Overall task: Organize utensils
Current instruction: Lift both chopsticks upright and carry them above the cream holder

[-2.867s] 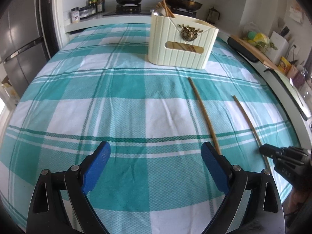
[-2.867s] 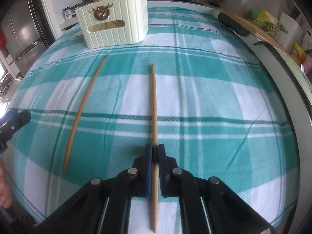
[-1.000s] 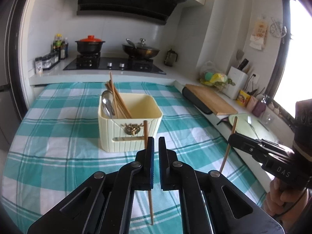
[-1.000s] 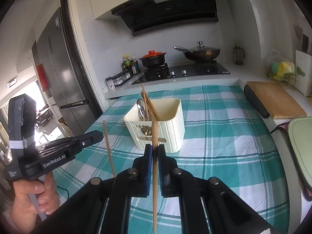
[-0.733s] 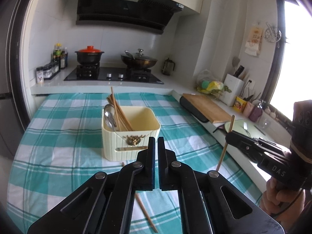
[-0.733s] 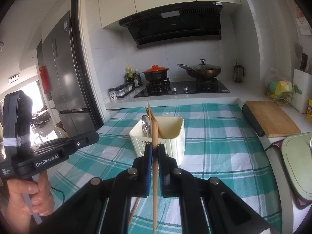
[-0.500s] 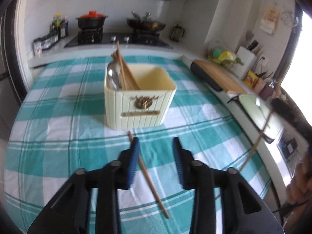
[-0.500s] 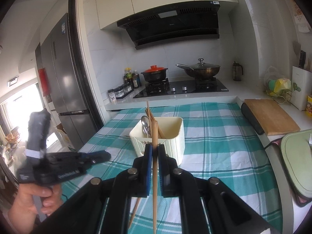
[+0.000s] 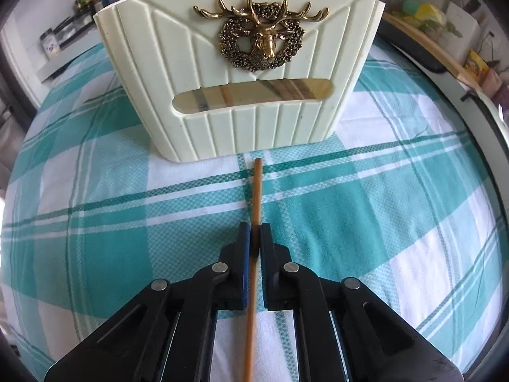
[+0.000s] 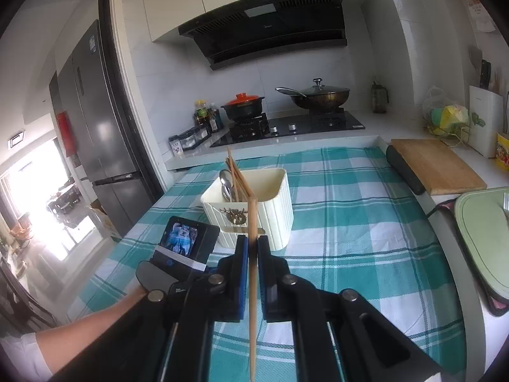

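Note:
A cream ribbed utensil holder (image 9: pixel 241 76) with a brass deer emblem stands on the teal checked tablecloth (image 9: pixel 95 229); it also shows in the right wrist view (image 10: pixel 273 210), holding spoons and several chopsticks. My left gripper (image 9: pixel 254 238) is shut on a wooden chopstick (image 9: pixel 257 197) lying low on the cloth, its tip just short of the holder's base. My right gripper (image 10: pixel 253 248) is shut on a second chopstick (image 10: pixel 253 222), held high above the table and pointing toward the holder. The left gripper's body (image 10: pixel 187 242) shows below it at left.
A stove with a red-lidded pot (image 10: pixel 243 106) and a wok (image 10: pixel 318 95) stands beyond the table. A wooden cutting board (image 10: pixel 435 165) and a green board (image 10: pixel 483 232) lie at the right. A fridge (image 10: pixel 98 117) stands at left.
My left gripper let its chopstick fall to the cloth, opened, then dropped low and shut on it again near the holder. My right gripper has stayed raised with its chopstick.

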